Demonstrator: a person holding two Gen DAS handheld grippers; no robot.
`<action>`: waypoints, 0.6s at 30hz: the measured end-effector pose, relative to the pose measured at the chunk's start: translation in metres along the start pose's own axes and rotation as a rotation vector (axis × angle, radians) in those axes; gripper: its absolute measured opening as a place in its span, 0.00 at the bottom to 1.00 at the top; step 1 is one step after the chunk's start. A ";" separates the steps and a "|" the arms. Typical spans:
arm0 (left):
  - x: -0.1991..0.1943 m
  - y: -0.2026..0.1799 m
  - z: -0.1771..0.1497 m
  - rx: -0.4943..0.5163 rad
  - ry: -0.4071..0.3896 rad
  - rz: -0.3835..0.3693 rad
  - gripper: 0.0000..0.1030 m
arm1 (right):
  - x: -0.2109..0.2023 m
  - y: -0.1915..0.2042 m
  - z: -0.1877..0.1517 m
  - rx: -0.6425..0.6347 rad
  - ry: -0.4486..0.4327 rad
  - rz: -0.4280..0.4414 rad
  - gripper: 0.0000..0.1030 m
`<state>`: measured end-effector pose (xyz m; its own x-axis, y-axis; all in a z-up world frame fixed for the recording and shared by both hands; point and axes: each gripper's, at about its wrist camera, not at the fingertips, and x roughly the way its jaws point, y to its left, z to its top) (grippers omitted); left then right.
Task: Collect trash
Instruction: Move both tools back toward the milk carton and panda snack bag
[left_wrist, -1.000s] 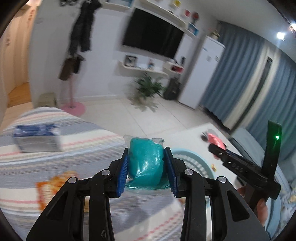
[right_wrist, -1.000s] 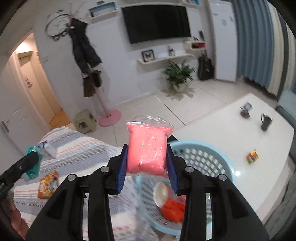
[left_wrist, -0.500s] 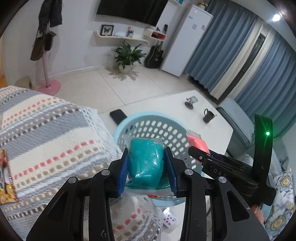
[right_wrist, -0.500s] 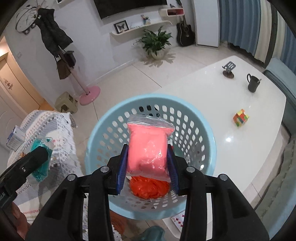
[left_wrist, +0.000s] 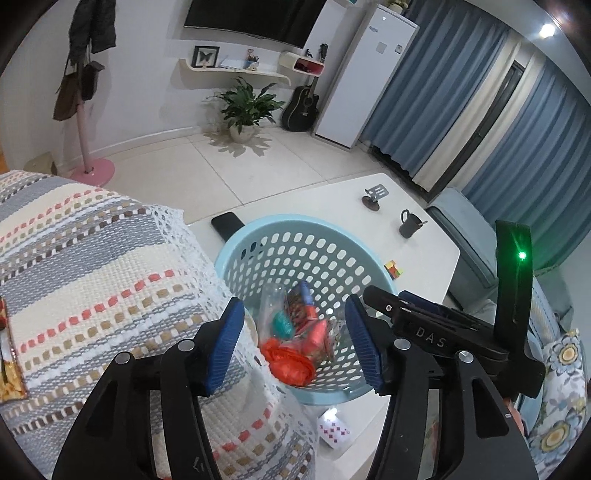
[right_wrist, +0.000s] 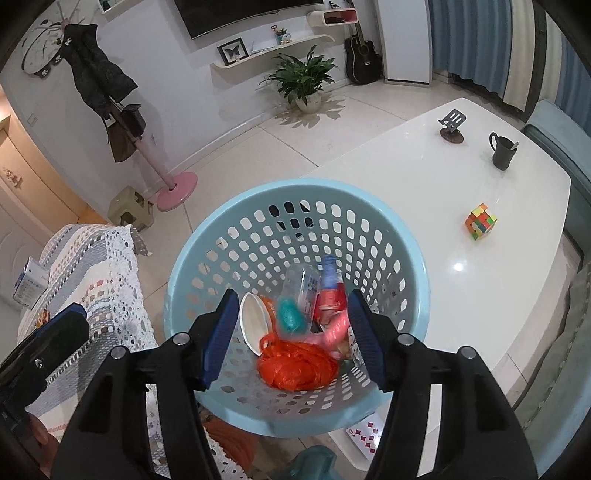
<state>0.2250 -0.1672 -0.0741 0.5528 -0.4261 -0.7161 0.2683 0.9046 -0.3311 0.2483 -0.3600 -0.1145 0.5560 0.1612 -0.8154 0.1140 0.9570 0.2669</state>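
A light blue perforated basket (left_wrist: 310, 229) (right_wrist: 417, 266) stands on the white table's near end. Inside lie a teal bag (right_wrist: 290, 316) (left_wrist: 282, 324), a pink bag (right_wrist: 332, 332) (left_wrist: 317, 334), an orange plastic bag (right_wrist: 297, 363) (left_wrist: 290, 362), a white bowl (right_wrist: 254, 322), a clear bottle (right_wrist: 304, 282) and a red wrapper (right_wrist: 328, 300). My left gripper (left_wrist: 295, 341) is open and empty above the basket's near rim. My right gripper (right_wrist: 290, 334) is open and empty over the basket. The right gripper's body (left_wrist: 443, 332) shows in the left wrist view.
A striped knitted cover (left_wrist: 92, 266) lies left of the basket, with a snack packet (left_wrist: 9, 365) on it. On the white table (right_wrist: 443, 192) are a phone (left_wrist: 227, 225), dark mug (right_wrist: 502, 149), colour cube (right_wrist: 480, 220), small stand (right_wrist: 452, 127) and a playing card (left_wrist: 334, 430).
Both grippers have opened and let go. The teal bag and the pink bag have dropped into the basket. Both grippers have moved closer over the basket.
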 end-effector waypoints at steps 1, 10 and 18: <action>-0.003 0.000 -0.001 0.000 -0.003 -0.002 0.54 | 0.000 0.000 0.000 -0.003 0.001 0.000 0.56; -0.039 0.019 -0.005 -0.021 -0.053 0.004 0.54 | -0.016 0.025 0.000 -0.049 -0.024 0.021 0.56; -0.102 0.051 -0.006 -0.062 -0.165 0.041 0.54 | -0.049 0.087 0.000 -0.164 -0.096 0.097 0.56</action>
<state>0.1776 -0.0776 -0.0213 0.6854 -0.3799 -0.6212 0.1962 0.9179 -0.3449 0.2315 -0.2851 -0.0517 0.6346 0.2383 -0.7352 -0.0753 0.9658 0.2480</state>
